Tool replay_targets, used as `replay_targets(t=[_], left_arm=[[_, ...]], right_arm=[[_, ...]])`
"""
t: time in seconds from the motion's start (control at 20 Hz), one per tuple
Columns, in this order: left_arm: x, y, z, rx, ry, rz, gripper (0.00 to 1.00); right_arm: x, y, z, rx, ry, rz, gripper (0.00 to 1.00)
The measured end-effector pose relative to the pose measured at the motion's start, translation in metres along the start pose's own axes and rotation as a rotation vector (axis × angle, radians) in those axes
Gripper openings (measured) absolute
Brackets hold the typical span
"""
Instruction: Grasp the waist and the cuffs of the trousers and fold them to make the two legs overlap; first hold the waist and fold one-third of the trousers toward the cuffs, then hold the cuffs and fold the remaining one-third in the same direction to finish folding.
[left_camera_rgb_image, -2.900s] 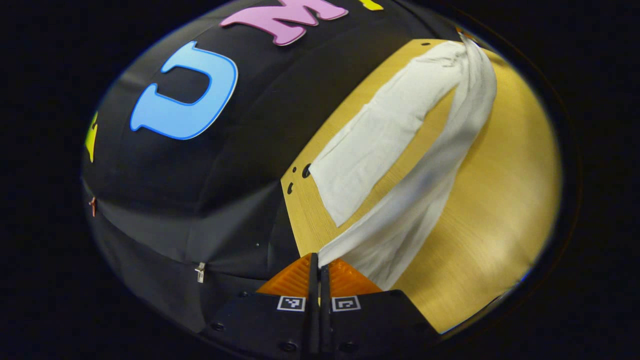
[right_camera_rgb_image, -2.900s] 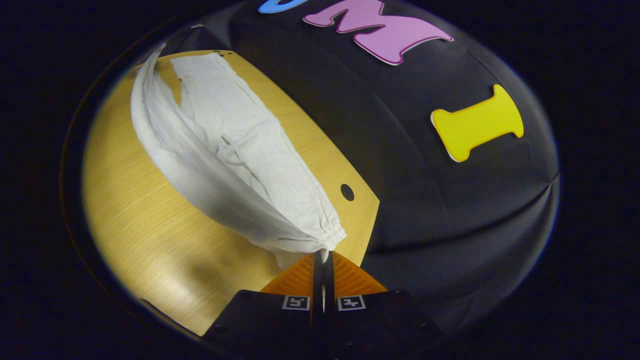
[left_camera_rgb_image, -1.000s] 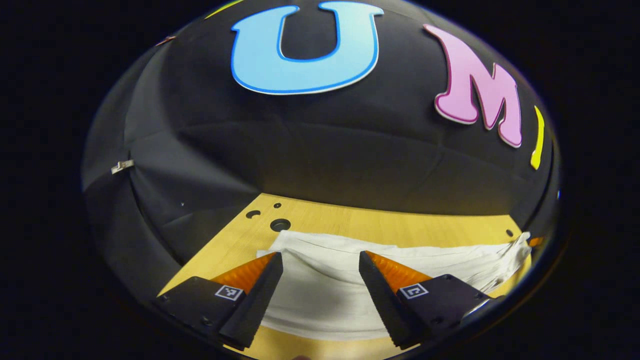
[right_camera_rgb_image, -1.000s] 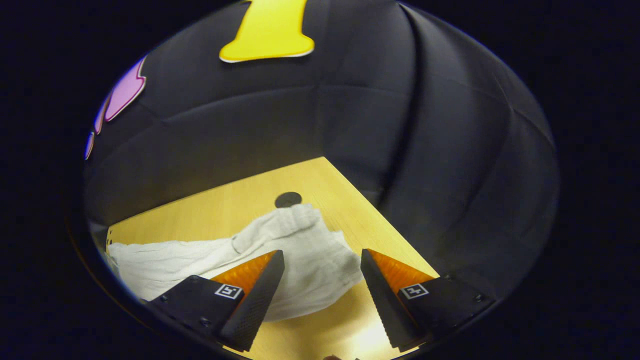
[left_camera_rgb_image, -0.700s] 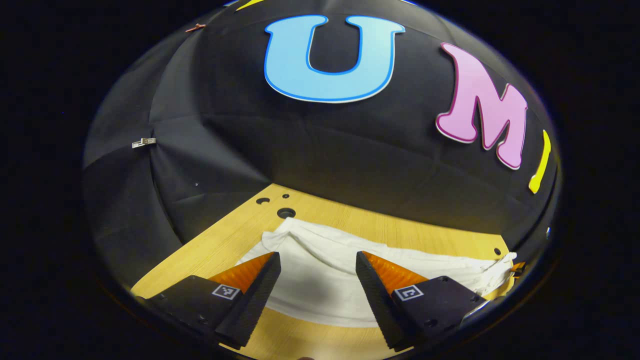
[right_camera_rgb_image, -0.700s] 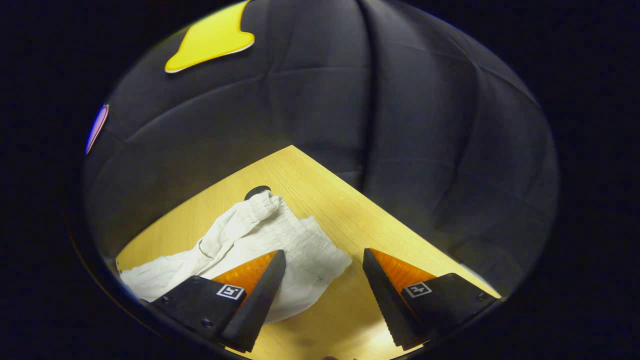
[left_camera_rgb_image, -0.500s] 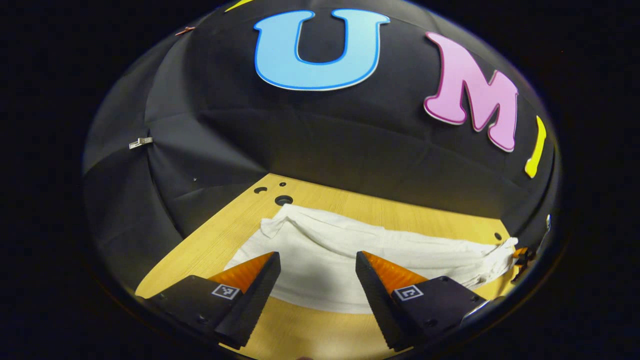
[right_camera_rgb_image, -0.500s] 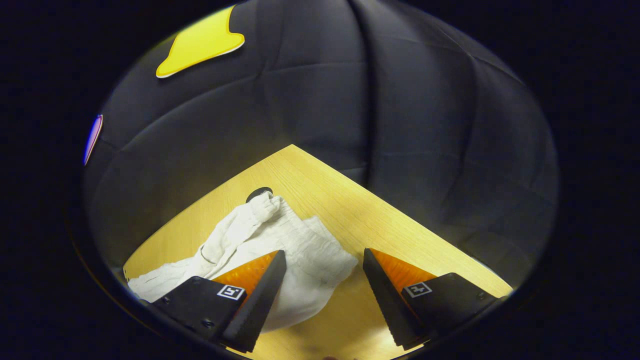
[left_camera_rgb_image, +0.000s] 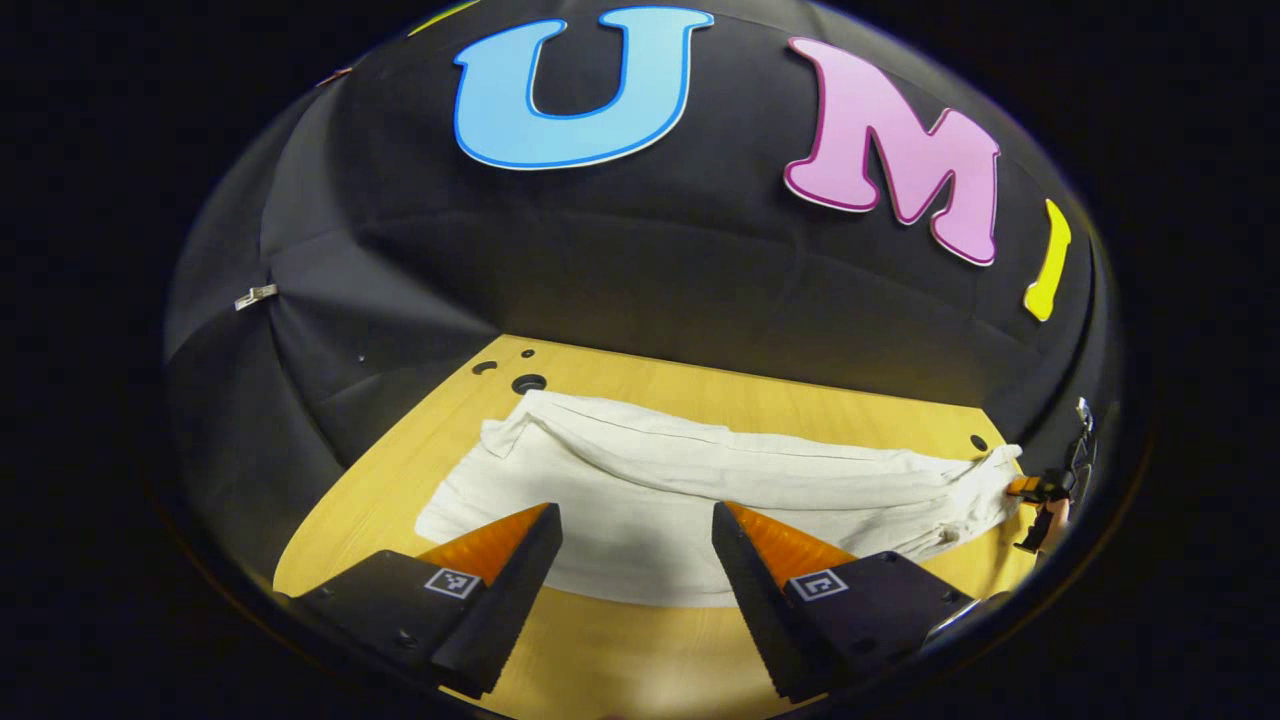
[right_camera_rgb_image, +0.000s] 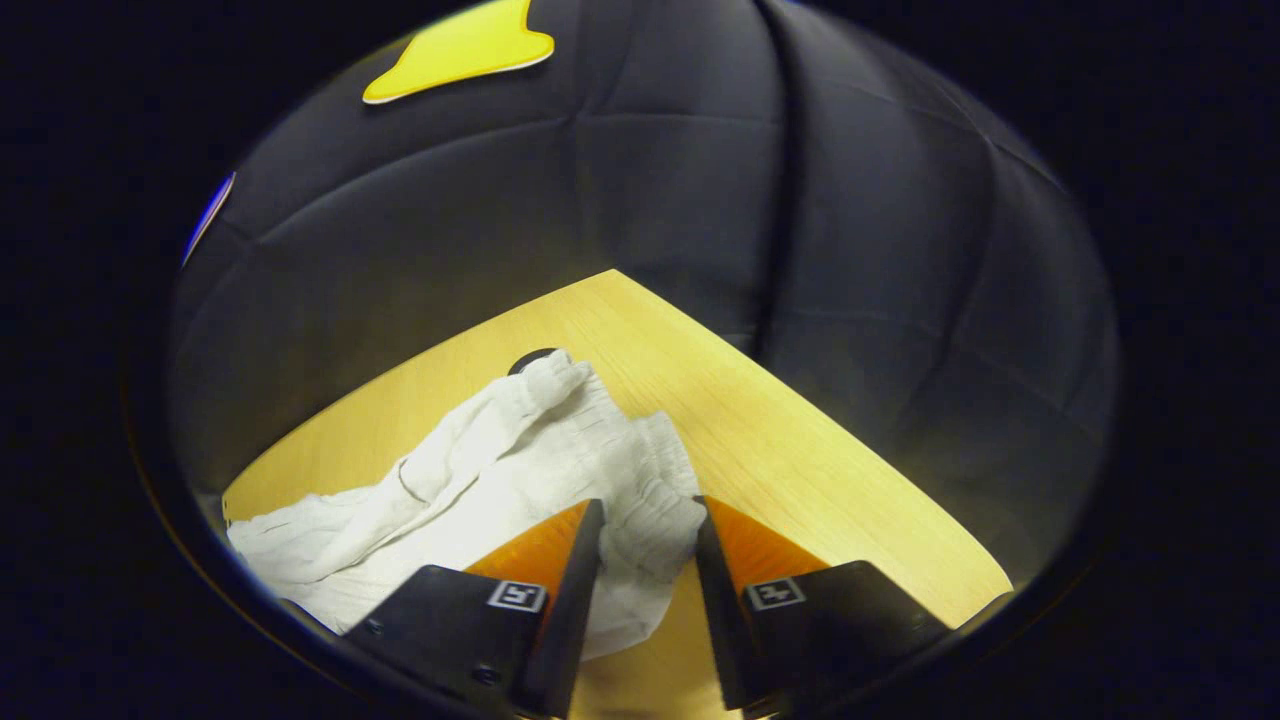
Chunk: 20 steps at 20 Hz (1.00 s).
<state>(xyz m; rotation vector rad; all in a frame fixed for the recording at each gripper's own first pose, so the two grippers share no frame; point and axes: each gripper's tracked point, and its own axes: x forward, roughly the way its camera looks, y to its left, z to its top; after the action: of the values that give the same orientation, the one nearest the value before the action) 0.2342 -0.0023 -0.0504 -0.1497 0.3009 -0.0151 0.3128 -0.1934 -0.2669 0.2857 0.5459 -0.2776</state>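
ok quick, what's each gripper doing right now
Left gripper: open above the trousers, holding nothing.
Right gripper: narrowed around the gathered waist; grip cannot be told.

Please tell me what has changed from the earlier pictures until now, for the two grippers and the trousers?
Both grippers let go of the trousers, which now lie with legs overlapped on the table. The right gripper has since narrowed its jaws around the gathered waist. The left gripper stays open above the cuff end.
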Motion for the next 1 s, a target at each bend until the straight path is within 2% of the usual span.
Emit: replay_targets(t=[0.05, 0.15, 0.25, 0.35, 0.55, 0.75, 0.9, 1.0], left_arm=[[-0.004, 0.002, 0.002, 0.014, -0.003, 0.005, 0.96], [-0.017, 0.005, 0.005, 0.034, -0.003, 0.009, 0.96], [-0.031, 0.007, 0.006, 0.054, 0.003, 0.005, 0.96], [-0.047, 0.021, 0.013, 0.125, -0.001, 0.008, 0.96], [-0.081, 0.056, 0.033, 0.231, -0.01, 0.05, 0.98], [-0.097, 0.067, 0.036, 0.185, -0.031, 0.059, 0.98], [-0.097, 0.067, 0.029, 0.137, -0.023, 0.031, 0.98], [-0.094, 0.065, 0.023, 0.118, -0.012, -0.012, 0.98]], right_arm=[[-0.002, 0.001, 0.0, 0.0, 0.008, 0.015, 0.53], [-0.002, 0.002, -0.002, 0.008, 0.007, 0.014, 0.33], [-0.005, 0.005, 0.0, -0.013, -0.005, 0.009, 0.19], [-0.007, 0.008, 0.006, -0.023, -0.02, 0.015, 0.16], [-0.031, 0.018, 0.033, -0.082, -0.086, 0.034, 0.16], [-0.071, 0.053, 0.076, -0.116, -0.178, 0.081, 0.15], [-0.107, 0.093, 0.108, -0.127, -0.259, 0.14, 0.15], [-0.13, 0.116, 0.115, -0.155, -0.291, 0.176, 0.15]])
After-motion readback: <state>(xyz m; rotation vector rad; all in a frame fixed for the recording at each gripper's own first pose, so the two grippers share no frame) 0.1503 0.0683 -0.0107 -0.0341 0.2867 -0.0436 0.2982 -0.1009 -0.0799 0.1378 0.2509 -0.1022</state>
